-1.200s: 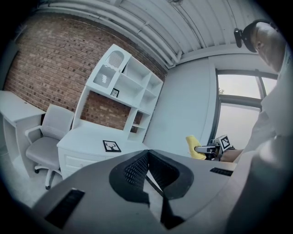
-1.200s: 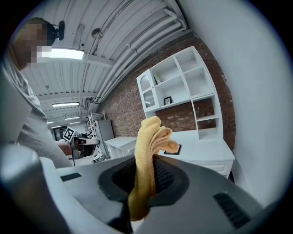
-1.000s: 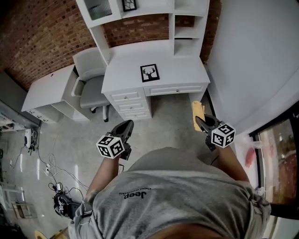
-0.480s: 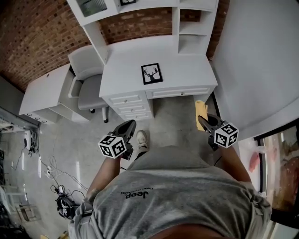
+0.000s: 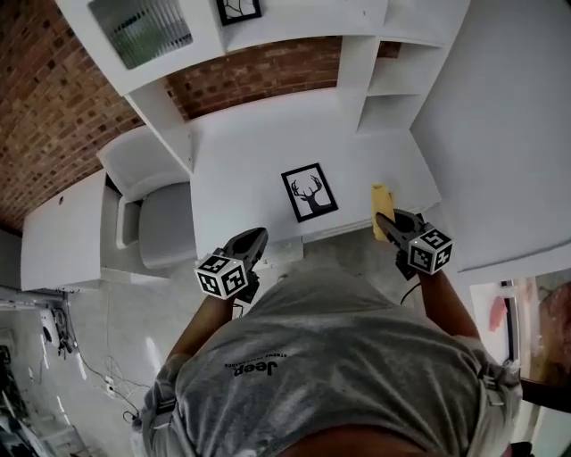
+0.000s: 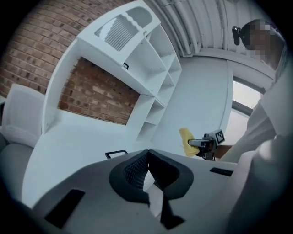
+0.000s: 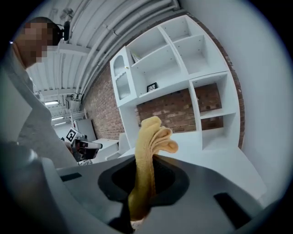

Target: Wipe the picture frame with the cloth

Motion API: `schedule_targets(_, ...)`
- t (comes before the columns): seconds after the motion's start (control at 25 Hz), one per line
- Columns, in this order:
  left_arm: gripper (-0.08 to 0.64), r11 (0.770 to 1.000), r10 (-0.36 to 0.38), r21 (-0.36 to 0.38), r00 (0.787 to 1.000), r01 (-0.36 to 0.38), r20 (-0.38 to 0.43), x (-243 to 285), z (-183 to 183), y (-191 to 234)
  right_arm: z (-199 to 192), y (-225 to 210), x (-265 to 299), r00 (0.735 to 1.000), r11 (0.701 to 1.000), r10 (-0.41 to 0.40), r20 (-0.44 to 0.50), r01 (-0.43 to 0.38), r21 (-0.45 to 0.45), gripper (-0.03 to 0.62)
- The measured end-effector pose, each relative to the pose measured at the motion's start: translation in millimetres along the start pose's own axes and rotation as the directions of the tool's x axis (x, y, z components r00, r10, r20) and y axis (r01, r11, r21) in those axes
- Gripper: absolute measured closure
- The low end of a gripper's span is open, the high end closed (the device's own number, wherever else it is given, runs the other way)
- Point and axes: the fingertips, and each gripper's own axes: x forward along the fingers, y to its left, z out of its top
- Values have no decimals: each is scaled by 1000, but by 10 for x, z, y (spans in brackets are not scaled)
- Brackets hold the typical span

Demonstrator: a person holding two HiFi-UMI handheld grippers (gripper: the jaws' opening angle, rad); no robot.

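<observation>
1. Seen from above, a person in a grey T-shirt (image 5: 330, 357) stands at a white worktop (image 5: 241, 152) with a pair of tongs in each hand.
2. The left tongs (image 5: 252, 237) point at the near edge of the worktop, to the left of the picture frame (image 5: 310, 192). In the left gripper view their dark jaws are pressed fully together, with nothing between them.
3. The right tongs (image 5: 382, 217) are at the near right part of the worktop. Their jaws are clamped on a yellow cloth (image 5: 381, 201). In the right gripper view the cloth rises from between the jaws and ends in a bunched, folded tip.
4. The picture frame is thin and black, with a black silhouette of an antlered deer's head on white. It lies flat on the worktop near the front edge, turned slightly askew, between the two pairs of tongs.
5. The cloth is near the frame's right side and does not touch it. The left tongs are also clear of the frame.
6. A white shelf unit (image 5: 375, 62) stands at the back of the worktop against a red brick wall (image 5: 259, 67). A smaller black-framed picture (image 5: 239, 9) stands on an upper shelf.
7. A white chair with a grey seat (image 5: 165, 223) is tucked in to the left of the worktop.
</observation>
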Motion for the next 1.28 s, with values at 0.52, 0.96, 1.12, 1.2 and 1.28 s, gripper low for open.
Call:
schedule_targets(0.52, 541, 995, 92, -19, 981, -96, -168, 1363, 235, 1084, 424, -1031, 1217, 986, 999, 50, -162, -52, -9, 534)
schedule_targets(0.96, 524, 917, 393, 93, 844, -387, -366, 2243, -459, 1564, -81, -1608, 2055, 878, 947, 238, -415, -305, -103, 534)
schedule_targets(1.12, 439, 917, 398, 167, 817, -361, -417, 2457, -585, 1782, -360, -1544, 2380, 850, 931, 233, -472, -335, -144, 534)
schedule_targets(1.2, 436, 913, 408, 193, 804, -359, -434, 2547, -594, 1917, -468, -1511, 2504, 840, 928, 223, -495, -338, -156, 534)
schedule_targets(1.28, 436, 912, 410, 202, 791, -357, -455, 2632, -631, 2012, -556, -1487, 2598, 832, 928, 209, -513, -335, -165, 534)
